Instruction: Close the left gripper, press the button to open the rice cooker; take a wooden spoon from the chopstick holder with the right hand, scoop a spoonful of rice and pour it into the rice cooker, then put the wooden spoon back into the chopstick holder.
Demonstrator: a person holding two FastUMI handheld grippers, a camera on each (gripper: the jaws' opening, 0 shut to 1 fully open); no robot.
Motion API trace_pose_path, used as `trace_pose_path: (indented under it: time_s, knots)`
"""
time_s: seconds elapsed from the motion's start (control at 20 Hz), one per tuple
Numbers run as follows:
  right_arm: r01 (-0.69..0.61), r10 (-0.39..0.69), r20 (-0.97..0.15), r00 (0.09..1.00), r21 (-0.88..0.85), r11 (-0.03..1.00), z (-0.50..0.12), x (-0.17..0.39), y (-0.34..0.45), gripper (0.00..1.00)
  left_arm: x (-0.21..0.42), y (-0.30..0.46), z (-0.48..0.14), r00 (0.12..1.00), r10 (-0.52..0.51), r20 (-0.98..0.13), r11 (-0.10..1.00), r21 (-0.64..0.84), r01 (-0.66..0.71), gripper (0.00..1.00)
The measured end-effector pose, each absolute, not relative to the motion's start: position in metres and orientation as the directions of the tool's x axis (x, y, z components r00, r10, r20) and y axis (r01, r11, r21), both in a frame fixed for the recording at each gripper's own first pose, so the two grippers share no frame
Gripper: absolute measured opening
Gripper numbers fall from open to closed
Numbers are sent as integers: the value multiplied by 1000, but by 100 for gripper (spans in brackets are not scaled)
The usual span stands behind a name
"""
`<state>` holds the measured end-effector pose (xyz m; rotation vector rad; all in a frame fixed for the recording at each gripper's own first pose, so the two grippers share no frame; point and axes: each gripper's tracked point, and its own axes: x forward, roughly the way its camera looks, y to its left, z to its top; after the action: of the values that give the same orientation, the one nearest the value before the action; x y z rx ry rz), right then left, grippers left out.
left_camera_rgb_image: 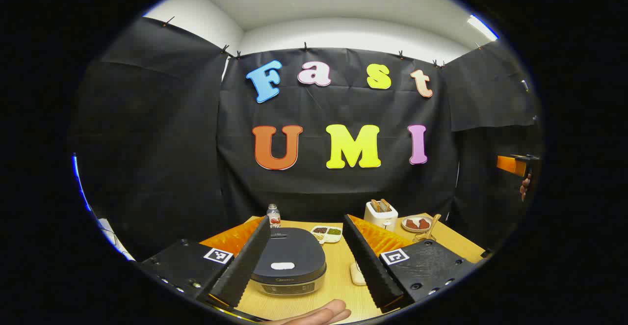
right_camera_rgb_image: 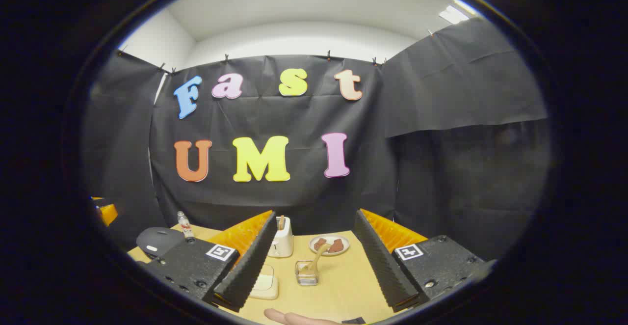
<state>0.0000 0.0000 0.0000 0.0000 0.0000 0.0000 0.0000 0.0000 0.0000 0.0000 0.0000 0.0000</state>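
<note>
Your rice cooker [left_camera_rgb_image: 288, 262] sits lid-down on the wooden table [left_camera_rgb_image: 338, 285], near you and toward the table's left side, framed between the spread fingers of your left gripper [left_camera_rgb_image: 306, 261]. That gripper hangs above the table with its jaws wide apart, holding nothing. The pale button [left_camera_rgb_image: 282, 266] lies on the near part of the lid, uncovered, with free air above it.

In the right gripper view the cooker [right_camera_rgb_image: 158, 241] shows at the far left, partly behind that gripper's own finger. Your right gripper [right_camera_rgb_image: 312, 261] is also wide open and empty, and the clear chopstick holder [right_camera_rgb_image: 306, 272] stands on the table between its fingers, the wooden spoon [right_camera_rgb_image: 316, 257] leaning in it with the handle tilted up and to the right. The tabletop around the holder is bare wood.

Behind the cooker, a small bottle [left_camera_rgb_image: 273, 216] stands at the far left edge and a divided dish [left_camera_rgb_image: 327, 233] just right of it. A white toaster [left_camera_rgb_image: 380, 214] and a plate of reddish food [left_camera_rgb_image: 417, 224] stand along the far edge. A flat cream object [right_camera_rgb_image: 264, 285] lies left of the holder, apart from it. A person's fingertips [left_camera_rgb_image: 319, 312] rest at the near edge.
</note>
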Motion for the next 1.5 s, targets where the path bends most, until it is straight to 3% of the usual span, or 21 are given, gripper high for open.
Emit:
trace_pose_path:
  time_s: [0.75, 1.05, 1.1, 1.15, 1.25, 1.3, 1.35, 1.5]
  knots:
    - [-2, 2, -6, 1000, -41, 999, -28, -2, -11, 100, 18, -10, -14, 1000, -8, 1, 1000, -25, 8, 94]
    - [-7, 5, -38, 999, -51, 999, -47, 3, -16, 100, 33, 3, -42, 996, 45, -75, 999, -23, -47, 94]
    - [-7, 5, -38, 999, -52, 999, -48, 3, -17, 100, 35, 2, -45, 996, 37, -87, 999, -28, -40, 83]
    - [-8, 6, -41, 999, -48, 999, -49, 3, -19, 100, 39, 0, -47, 994, 23, -104, 999, -30, -26, 89]
    - [-21, 19, -53, 998, -37, 999, -54, 3, -18, 100, 41, -2, -55, 990, -1, -139, 1000, -21, -2, 58]
    - [-25, 23, -57, 998, -36, 999, -56, 3, -18, 100, 40, -5, -59, 988, -12, -155, 1000, -13, 10, 54]
    - [-26, 24, -60, 998, -40, 999, -57, 4, -18, 100, 41, -6, -60, 986, -19, -163, 1000, -7, 18, 58]
    - [-23, 20, -61, 998, -52, 998, -59, 5, -19, 100, 45, -10, -64, 981, -34, -191, 999, -9, 33, 22]
